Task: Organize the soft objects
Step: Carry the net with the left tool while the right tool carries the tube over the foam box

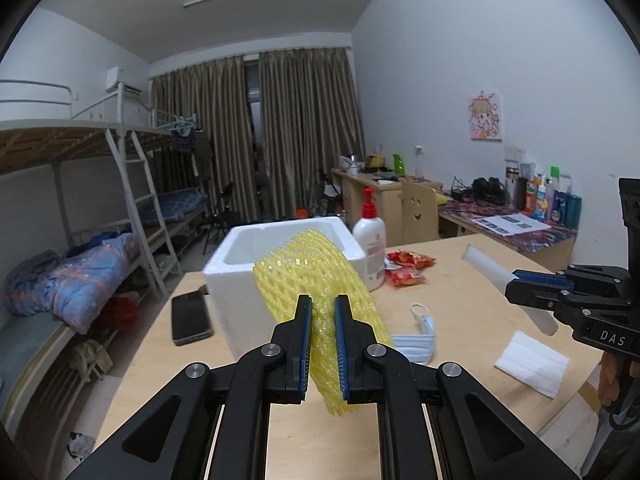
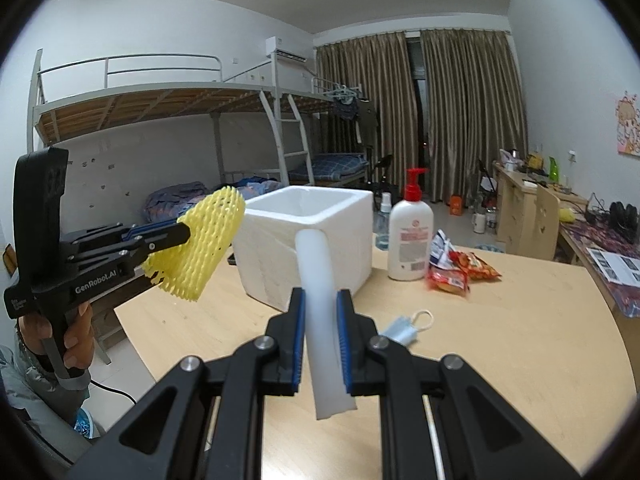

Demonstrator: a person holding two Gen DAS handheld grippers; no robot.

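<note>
My left gripper [image 1: 323, 302] is shut on a yellow foam net sleeve [image 1: 316, 276], held in the air in front of a white styrofoam box [image 1: 280, 240]. The right wrist view shows the same left gripper [image 2: 186, 234] at the left with the yellow net [image 2: 200, 244], a hand gripping its handle. My right gripper [image 2: 321, 294] is shut on a white foam tube [image 2: 318, 272] that stands up in front of the styrofoam box [image 2: 312, 236]. In the left wrist view the right gripper [image 1: 514, 280] holds that white tube [image 1: 492, 266] at the right.
On the wooden table [image 1: 460, 300] lie a blue face mask [image 1: 418, 340], a white foam sheet [image 1: 532, 362], a black phone [image 1: 190, 316], red snack packets [image 1: 406, 266] and a lotion pump bottle [image 1: 370, 248]. Bunk beds stand left, desks right.
</note>
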